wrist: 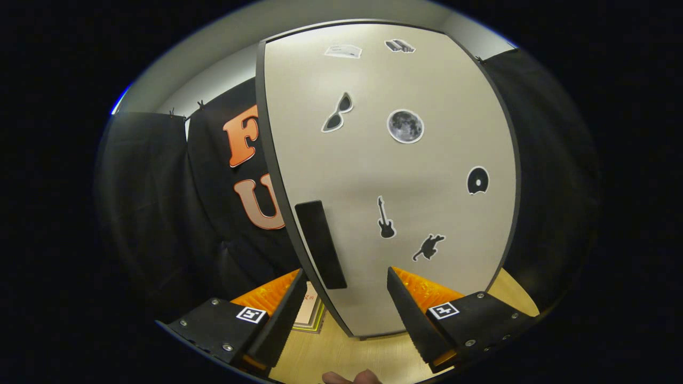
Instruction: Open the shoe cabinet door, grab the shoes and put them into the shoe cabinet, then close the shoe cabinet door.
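Observation:
The shoe cabinet door [405, 181] is a tall beige panel with dark edges and several small black stickers, standing close ahead of me. Its dark vertical handle [320, 242] runs along the door's left edge, just ahead of my left finger. My gripper [346, 274] is open, with nothing between its fingers. The lower part of the door and the handle's bottom end lie in the gap between the fingertips. I cannot tell whether the door is fully closed or slightly ajar.
A light wood-pattern floor [341, 349] runs under the cabinet. A flat framed mat [311, 314] lies on the floor left of the cabinet's base, behind my left finger. Black cloth walls [160, 213] close in on both sides. A person's fingertips [352, 377] show below the fingers.

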Motion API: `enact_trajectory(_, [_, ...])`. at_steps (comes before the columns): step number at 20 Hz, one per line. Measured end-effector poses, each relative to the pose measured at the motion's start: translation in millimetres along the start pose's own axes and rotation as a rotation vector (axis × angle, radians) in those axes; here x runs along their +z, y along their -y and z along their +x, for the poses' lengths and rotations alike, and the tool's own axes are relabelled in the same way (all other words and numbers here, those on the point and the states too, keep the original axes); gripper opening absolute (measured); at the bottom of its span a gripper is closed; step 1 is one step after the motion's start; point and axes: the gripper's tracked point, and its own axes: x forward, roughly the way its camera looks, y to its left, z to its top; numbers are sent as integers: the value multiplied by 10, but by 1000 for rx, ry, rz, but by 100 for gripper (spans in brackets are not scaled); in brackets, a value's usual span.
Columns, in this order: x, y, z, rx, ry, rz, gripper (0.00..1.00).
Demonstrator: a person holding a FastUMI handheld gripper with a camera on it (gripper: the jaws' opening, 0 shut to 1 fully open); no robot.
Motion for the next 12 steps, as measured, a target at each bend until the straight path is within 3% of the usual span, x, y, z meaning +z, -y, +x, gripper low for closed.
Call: enact_trajectory(12, [46,185,-1279,-29,96,-164,95])
